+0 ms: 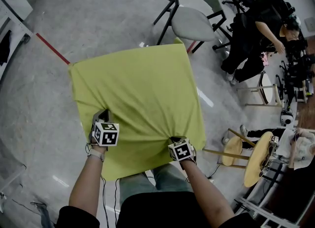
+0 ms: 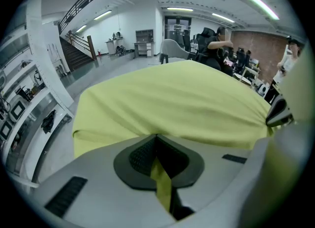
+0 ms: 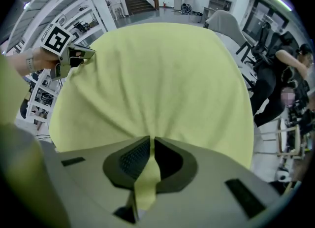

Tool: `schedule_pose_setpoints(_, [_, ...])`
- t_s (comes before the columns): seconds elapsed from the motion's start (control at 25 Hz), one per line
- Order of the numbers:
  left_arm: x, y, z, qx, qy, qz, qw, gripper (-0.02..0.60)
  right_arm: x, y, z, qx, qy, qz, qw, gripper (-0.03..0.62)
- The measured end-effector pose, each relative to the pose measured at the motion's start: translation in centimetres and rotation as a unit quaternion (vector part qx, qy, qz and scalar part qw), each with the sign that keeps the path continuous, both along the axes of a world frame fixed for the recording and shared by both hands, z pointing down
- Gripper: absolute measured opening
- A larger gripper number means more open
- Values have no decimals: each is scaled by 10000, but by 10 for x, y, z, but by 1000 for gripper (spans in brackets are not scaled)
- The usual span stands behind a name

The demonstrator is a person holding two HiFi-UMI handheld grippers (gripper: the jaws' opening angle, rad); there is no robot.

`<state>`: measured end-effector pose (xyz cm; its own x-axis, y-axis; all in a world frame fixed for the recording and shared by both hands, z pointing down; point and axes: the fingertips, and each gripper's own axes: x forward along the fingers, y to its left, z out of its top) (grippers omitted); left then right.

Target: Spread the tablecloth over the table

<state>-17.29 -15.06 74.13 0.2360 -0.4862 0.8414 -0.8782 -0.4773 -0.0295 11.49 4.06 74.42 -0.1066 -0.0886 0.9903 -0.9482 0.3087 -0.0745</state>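
A yellow-green tablecloth (image 1: 138, 86) lies over the table and hides it completely. Near its near-left edge, my left gripper (image 1: 102, 116) is shut on a fold of the cloth. The left gripper view shows the jaws (image 2: 156, 139) pressed together with a strip of tablecloth (image 2: 172, 99) between the pads. Over the near-right edge my right gripper (image 1: 173, 140) points straight down, shut on a bunched pinch. In the right gripper view, creases fan out across the tablecloth (image 3: 152, 69) from the closed jaws (image 3: 151, 141). The left gripper (image 3: 74, 54) shows at that view's left.
Two grey chairs (image 1: 194, 10) stand just beyond the table's far right corner. A person in black (image 1: 253, 35) bends over at the right. A wooden stool (image 1: 256, 158) and a white stool (image 1: 261, 91) stand to the right. A red tape line (image 1: 51, 48) crosses the floor at the left.
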Motion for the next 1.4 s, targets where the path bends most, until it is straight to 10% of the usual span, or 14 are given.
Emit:
schedule_pose_setpoints(0.92, [56,66,3,-227,-36,-71,9997,5,66,51,3,-49,-83,7,10000,38])
schedule_pose_setpoints(1.4, [8,107,-5,-501,-149,-570,9970,101,28,10,-11,384,-438,-470,9972,40])
